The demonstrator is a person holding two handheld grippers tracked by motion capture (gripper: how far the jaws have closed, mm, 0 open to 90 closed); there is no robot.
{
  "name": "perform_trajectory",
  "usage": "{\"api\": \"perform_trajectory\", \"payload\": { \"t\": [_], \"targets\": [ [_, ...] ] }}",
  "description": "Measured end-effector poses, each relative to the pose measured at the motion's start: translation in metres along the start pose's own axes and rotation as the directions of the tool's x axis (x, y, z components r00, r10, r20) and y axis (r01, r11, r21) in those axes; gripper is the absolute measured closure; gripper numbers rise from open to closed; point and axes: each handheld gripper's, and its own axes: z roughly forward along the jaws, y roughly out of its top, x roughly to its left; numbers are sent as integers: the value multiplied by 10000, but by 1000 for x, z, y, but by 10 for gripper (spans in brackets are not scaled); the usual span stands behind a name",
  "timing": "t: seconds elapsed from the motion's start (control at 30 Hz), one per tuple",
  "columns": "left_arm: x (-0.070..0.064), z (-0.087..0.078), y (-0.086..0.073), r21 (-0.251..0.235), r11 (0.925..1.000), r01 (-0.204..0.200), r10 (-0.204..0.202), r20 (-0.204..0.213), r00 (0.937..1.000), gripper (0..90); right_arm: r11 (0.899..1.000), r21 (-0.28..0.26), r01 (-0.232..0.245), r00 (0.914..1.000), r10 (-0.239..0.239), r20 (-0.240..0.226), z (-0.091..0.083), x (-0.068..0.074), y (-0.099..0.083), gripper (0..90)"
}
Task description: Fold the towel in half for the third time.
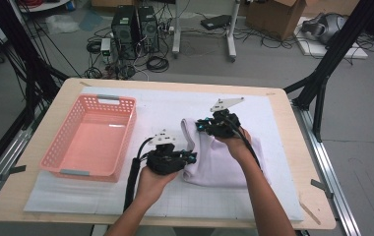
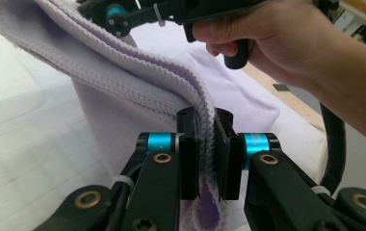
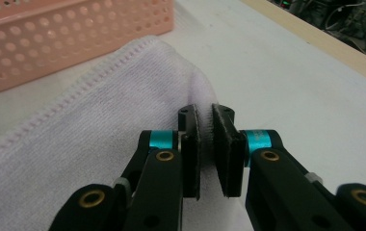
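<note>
Both tongs, left [image 2: 206, 144] and right [image 3: 207, 144], seemingly clench the lavender towel's [image 1: 224, 157] stitched edge; basket [image 1: 90, 137] just beside.

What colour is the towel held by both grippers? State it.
Pale lilac towel, clearest in the left gripper view.

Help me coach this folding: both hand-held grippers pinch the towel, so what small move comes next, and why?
Probably carry the lifted edge across to finish the fold: the left hand-held gripper and right hand-held gripper both clamp the pale lilac terry towel, its edge raised.
</note>
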Motion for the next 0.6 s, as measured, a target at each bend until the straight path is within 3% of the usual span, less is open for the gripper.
{"api": "perform_trajectory", "payload": {
  "t": [0.17, 0.6],
  "targets": [
    [-7, 21, 5, 337, 9994, -115, 112, 91, 9999, 820, 9996, -22, -297, 9993, 297, 237, -12, -11, -14, 824],
    [-21, 62, 3, 462, 9989, -3, -11, 309, 9995, 820, 9969, -140, -778, 9944, 786, 703, -30, -29, -42, 823]
  ]
}}
